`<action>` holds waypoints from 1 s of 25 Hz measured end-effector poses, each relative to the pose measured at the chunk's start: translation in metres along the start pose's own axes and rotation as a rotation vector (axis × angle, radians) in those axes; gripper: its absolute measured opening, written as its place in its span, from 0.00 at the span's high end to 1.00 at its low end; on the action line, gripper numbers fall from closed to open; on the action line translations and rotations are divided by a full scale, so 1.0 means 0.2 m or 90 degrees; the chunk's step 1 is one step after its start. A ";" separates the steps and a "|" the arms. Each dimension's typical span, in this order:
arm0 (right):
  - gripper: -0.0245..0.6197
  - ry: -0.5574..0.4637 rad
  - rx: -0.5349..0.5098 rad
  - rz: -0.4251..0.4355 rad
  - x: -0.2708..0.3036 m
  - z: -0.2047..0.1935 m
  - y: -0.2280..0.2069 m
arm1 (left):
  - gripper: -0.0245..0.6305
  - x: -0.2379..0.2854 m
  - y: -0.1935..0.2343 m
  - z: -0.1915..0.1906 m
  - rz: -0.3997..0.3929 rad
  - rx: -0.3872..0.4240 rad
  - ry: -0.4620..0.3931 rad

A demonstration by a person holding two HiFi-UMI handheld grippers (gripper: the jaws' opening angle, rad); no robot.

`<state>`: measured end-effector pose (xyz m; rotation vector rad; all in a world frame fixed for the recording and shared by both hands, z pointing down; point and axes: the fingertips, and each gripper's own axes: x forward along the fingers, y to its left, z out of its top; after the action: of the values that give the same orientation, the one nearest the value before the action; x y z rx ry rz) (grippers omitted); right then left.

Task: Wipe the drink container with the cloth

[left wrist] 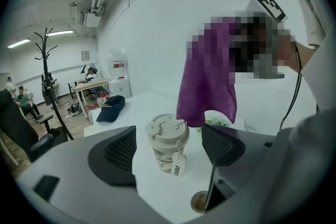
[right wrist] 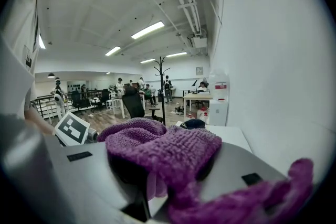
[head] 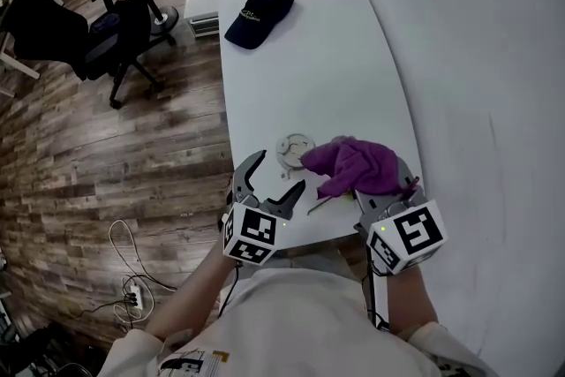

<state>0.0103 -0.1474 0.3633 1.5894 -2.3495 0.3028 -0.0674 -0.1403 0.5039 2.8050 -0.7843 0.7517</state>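
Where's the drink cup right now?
In the head view, the lidded cup stands on the white table, just ahead of the open left tongs, left of the purple cloth.

cup (head: 294,147) on table (head: 327,57), cloth (head: 353,165) right, cap (head: 259,15) behind

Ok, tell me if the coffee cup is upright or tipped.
Upright: the coffee cup stands base-down on the table, lid on top.
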 end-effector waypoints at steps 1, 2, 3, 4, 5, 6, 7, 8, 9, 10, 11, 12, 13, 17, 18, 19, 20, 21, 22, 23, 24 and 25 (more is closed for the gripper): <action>0.87 0.006 0.006 0.006 0.02 -0.02 -0.01 | 0.38 0.03 0.00 -0.01 0.001 -0.002 0.005; 0.87 0.012 0.013 0.011 0.03 -0.04 -0.03 | 0.37 0.05 0.00 -0.02 0.003 -0.006 0.012; 0.87 0.018 0.018 0.017 0.04 -0.05 -0.04 | 0.37 0.08 0.00 -0.02 0.006 -0.012 0.019; 0.87 0.022 0.020 0.025 0.06 -0.06 -0.06 | 0.36 0.10 0.00 -0.03 0.013 -0.018 0.025; 0.87 0.026 0.021 0.033 0.07 -0.06 -0.08 | 0.36 0.12 0.01 -0.03 0.022 -0.023 0.028; 0.87 0.031 0.025 0.041 0.09 -0.08 -0.10 | 0.36 0.15 0.01 -0.04 0.035 -0.028 0.030; 0.87 0.037 0.031 0.050 0.10 -0.10 -0.13 | 0.36 0.17 0.02 -0.04 0.049 -0.035 0.032; 0.87 0.043 0.035 0.060 0.11 -0.11 -0.15 | 0.35 0.19 0.02 -0.05 0.064 -0.043 0.037; 0.87 0.049 0.035 0.074 0.13 -0.13 -0.17 | 0.35 0.20 0.03 -0.07 0.077 -0.051 0.044; 0.87 0.054 0.032 0.089 0.14 -0.14 -0.18 | 0.35 0.22 0.03 -0.08 0.088 -0.058 0.053; 0.87 0.060 0.027 0.105 0.15 -0.15 -0.19 | 0.35 0.24 0.03 -0.08 0.096 -0.063 0.060; 0.87 0.066 0.022 0.119 0.17 -0.16 -0.21 | 0.35 0.26 0.02 -0.08 0.102 -0.068 0.063; 0.87 0.072 0.017 0.130 0.18 -0.18 -0.23 | 0.35 0.28 0.02 -0.07 0.107 -0.072 0.063; 0.87 0.091 -0.003 0.171 0.26 -0.24 -0.26 | 0.35 0.32 0.02 -0.06 0.126 -0.073 0.048; 0.87 0.094 -0.009 0.184 0.29 -0.25 -0.24 | 0.35 0.32 0.02 -0.06 0.126 -0.070 0.046; 0.87 0.098 -0.016 0.199 0.32 -0.27 -0.22 | 0.35 0.32 0.02 -0.06 0.127 -0.068 0.045; 0.87 0.104 -0.024 0.215 0.35 -0.29 -0.19 | 0.35 0.32 0.01 -0.07 0.128 -0.067 0.044; 0.87 0.111 -0.031 0.230 0.38 -0.31 -0.17 | 0.35 0.31 0.01 -0.07 0.130 -0.068 0.044; 0.87 0.119 -0.037 0.244 0.42 -0.34 -0.14 | 0.35 0.31 0.02 -0.07 0.133 -0.071 0.045; 0.87 0.129 -0.044 0.256 0.45 -0.36 -0.11 | 0.35 0.30 0.02 -0.07 0.136 -0.075 0.046; 0.87 0.138 -0.051 0.267 0.48 -0.38 -0.08 | 0.35 0.30 0.02 -0.06 0.139 -0.080 0.048; 0.87 0.146 -0.062 0.276 0.52 -0.41 -0.05 | 0.35 0.30 0.02 -0.07 0.142 -0.085 0.049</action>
<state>-0.0071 -0.2138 0.4763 0.9341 -2.4593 0.4276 -0.0312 -0.1666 0.5450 2.5832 -1.1019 0.8032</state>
